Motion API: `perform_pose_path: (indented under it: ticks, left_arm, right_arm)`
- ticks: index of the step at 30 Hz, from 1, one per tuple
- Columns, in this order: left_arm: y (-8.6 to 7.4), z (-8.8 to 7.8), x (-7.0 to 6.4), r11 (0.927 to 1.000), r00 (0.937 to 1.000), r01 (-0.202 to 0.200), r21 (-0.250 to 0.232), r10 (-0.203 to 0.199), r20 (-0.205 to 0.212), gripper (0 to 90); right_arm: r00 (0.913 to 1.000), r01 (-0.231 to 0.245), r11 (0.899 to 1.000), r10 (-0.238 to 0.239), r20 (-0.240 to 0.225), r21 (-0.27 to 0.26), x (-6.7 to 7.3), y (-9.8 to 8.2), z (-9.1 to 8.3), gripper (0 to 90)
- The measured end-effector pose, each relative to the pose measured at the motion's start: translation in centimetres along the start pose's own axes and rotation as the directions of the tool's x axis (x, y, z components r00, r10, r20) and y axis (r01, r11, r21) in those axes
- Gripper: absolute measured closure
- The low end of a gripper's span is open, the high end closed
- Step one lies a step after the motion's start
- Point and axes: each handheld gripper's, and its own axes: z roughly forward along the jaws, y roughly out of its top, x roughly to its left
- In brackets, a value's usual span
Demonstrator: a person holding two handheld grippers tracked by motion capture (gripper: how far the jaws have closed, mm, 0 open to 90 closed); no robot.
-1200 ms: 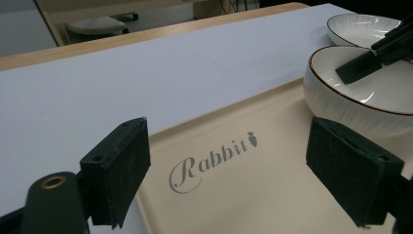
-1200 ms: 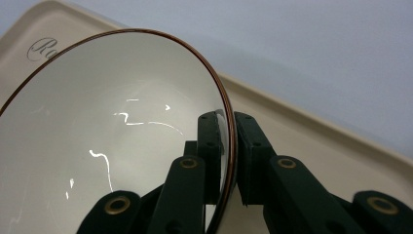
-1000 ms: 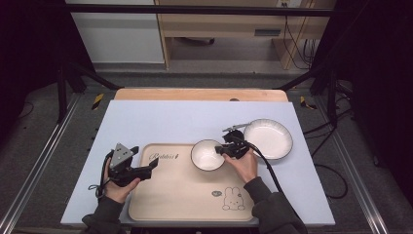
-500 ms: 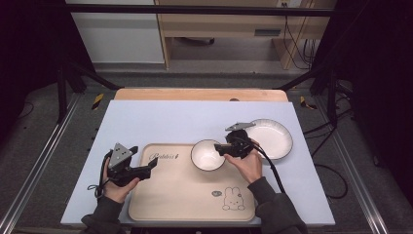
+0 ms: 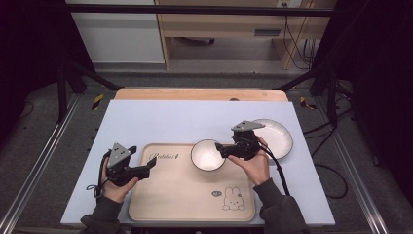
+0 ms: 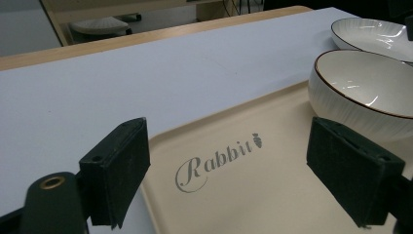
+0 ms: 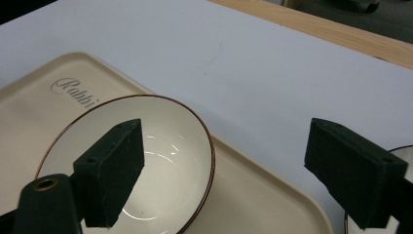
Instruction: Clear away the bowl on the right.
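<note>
Seen from above, a person sits at a table covered with a pale blue mat [image 5: 160, 117]. A beige tray [image 5: 185, 195], printed with the word "Rabbit" and a small rabbit drawing, lies on the mat in front of them. A white bowl [image 5: 208, 155] with a thin dark rim stands upright on the tray's far right corner. The right gripper [image 5: 220, 147] hovers just above the bowl's right edge; its jaws have just been opening and now stand wide apart, touching nothing, with the bowl's rim below them. A white plate [image 5: 277, 137] rests on the mat just right of the tray. The left gripper [image 5: 151, 165] sits over the tray's left edge, jaws wide apart and empty.
</note>
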Motion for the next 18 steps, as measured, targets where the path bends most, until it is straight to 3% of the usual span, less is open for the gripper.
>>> perform_pose_path:
  ticks: [3, 5, 9, 18]
  left_arm:
    - [0.0, -0.1, 0.1, 1.0, 1.0, 0.004, -0.002, -0.004, -0.001, 15.4]
    - [0.0, -0.1, 0.2, 1.0, 1.0, 0.008, -0.002, -0.008, -0.002, 15.3]
    - [0.0, -0.2, 0.3, 0.9999, 0.9999, 0.01, -0.005, -0.01, -0.004, 15.2]
    - [-0.1, -0.3, 0.5, 0.9999, 0.9998, 0.015, -0.003, -0.015, -0.009, 14.4]
  right_arm:
    - [1.0, 0.007, 1.0, -0.007, 0.002, -0.021, 0.1, 0.0, -0.5, 13.1]
    - [0.9999, -0.014, 0.995, 0.015, 0.004, -0.097, 0.0, -0.5, -1.0, 15.4]
    - [0.9995, -0.025, 0.994, 0.026, 0.015, -0.103, -0.3, -0.8, -1.9, 14.2]
    - [0.9985, -0.023, 0.984, 0.032, 0.045, -0.179, -1.1, -2.1, -4.5, 8.5]
